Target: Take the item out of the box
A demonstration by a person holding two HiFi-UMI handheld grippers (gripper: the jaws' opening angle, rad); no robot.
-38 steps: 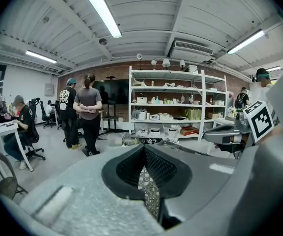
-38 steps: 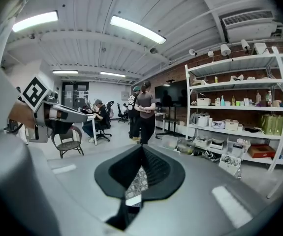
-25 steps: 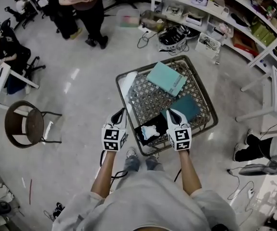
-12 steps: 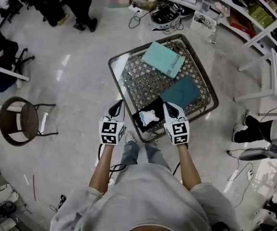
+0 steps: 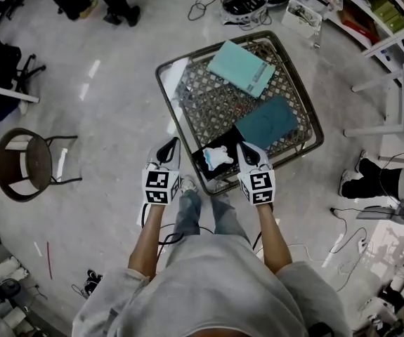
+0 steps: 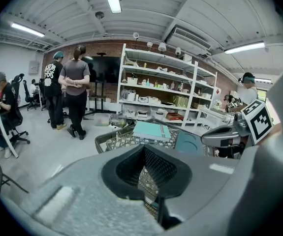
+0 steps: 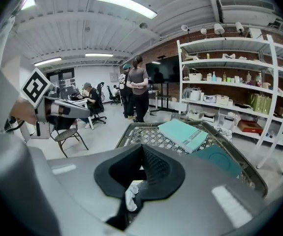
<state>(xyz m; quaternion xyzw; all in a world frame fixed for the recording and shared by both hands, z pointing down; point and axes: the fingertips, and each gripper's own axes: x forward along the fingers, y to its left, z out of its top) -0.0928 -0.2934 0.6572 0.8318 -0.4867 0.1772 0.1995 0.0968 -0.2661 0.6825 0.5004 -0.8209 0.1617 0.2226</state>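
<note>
White lumpy item (image 5: pixel 220 158) lies in black box (image 5: pixel 203 168) at near edge of mesh tabletop (image 5: pixel 212 111), long axis left-right; left tool (image 5: pixel 168 148) and right tool (image 5: pixel 247 151) pressed together, empty

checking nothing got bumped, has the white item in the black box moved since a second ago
No. The white item keeps its spot inside the black box, at the wire basket's near edge.
</note>
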